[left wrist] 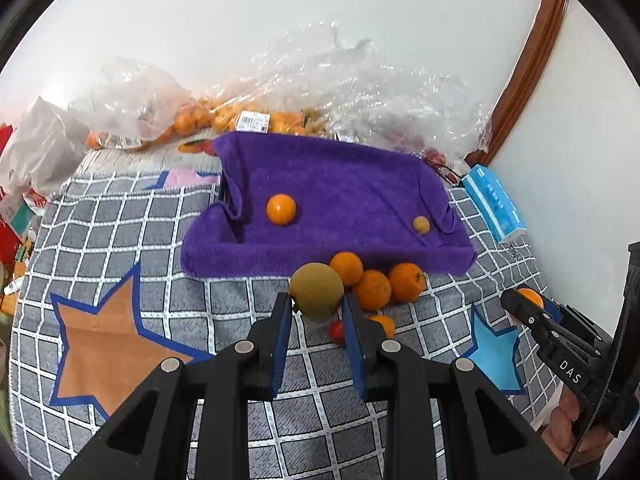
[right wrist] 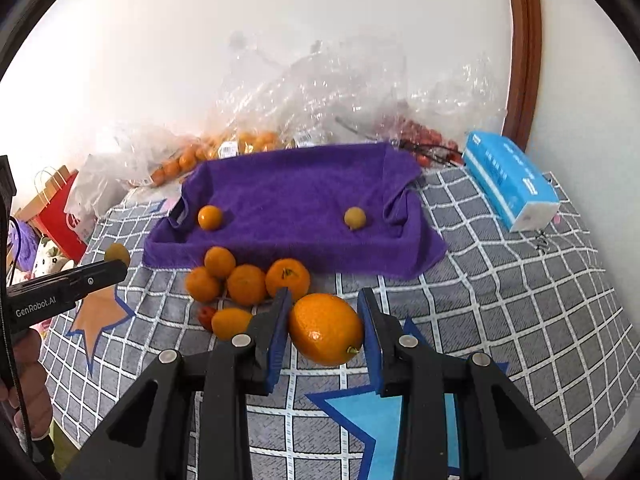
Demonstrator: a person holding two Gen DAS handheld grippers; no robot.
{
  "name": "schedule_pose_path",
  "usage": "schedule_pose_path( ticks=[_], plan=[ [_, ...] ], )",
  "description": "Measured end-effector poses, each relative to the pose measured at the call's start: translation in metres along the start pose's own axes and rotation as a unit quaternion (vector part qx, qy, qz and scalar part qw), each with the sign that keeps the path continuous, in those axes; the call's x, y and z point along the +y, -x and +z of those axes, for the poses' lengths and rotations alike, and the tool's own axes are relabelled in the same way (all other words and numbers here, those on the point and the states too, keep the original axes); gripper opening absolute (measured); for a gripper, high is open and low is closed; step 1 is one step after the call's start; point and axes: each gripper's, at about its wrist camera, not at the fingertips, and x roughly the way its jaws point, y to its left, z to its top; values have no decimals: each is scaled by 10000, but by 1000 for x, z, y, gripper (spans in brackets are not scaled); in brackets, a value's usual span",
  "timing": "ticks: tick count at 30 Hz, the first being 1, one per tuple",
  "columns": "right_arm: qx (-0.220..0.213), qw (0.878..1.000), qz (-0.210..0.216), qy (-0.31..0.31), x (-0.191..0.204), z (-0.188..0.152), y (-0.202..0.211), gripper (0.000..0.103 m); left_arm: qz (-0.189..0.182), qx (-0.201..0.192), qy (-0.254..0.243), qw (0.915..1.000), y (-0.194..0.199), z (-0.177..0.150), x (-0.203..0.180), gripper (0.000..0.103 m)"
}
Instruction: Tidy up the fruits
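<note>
Between the blue pads of the left gripper (left wrist: 316,312) sits a round brownish-green fruit (left wrist: 316,290), pinched at the very tips with the jaws only partly closed around it. The right gripper (right wrist: 325,330) holds an orange fruit (right wrist: 326,329) the same way, jaws wider, the fruit's long axis running across the gap and its stem end toward the right-hand pad.

Straight ahead of both sets of jaws, past a loose cluster of oranges (right wrist: 244,278) on the checked cloth (right wrist: 500,300), lies the purple towel tray (left wrist: 332,196). It already has one orange ball (left wrist: 281,209) toward the left end and one small brownish fruit (left wrist: 421,225) toward the right. I'd guess each held fruit goes beside its like, so the left hand would have to cross rightward and the right hand leftward.

Only the right view shows the small red fruit (right wrist: 206,317) beside an oblong orange one clearly; in the left view they are half hidden behind the jaws.
</note>
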Motion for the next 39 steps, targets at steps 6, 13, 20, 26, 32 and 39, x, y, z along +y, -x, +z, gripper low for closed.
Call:
schedule_pose_path(
  ticks=[6, 13, 20, 26, 32, 39],
  plan=[
    [-121, 9999, -11, 41, 4, 11, 6, 34, 28, -97, 8, 9999, 6, 9, 1, 25],
    [-221, 9997, 0, 59, 8, 21, 8, 34, 29, -165, 16, 9999, 9, 19, -1, 25],
    [-236, 9997, 7, 41, 8, 25, 6, 34, 25, -198, -13, 9998, 9, 24, -4, 25],
    [-263, 9997, -5, 2, 5, 28, 4, 34, 17, -207, 3, 9998, 8, 27, -3, 25],
    [-284, 9996, 3, -21, 4, 31, 2, 34, 20, -218, -10, 9998, 6, 29, -3, 25],
    [-310, 9995, 24, -79, 2, 34, -1, 34, 45, -201, -29, 9998, 2, 33, -3, 25]
  ],
)
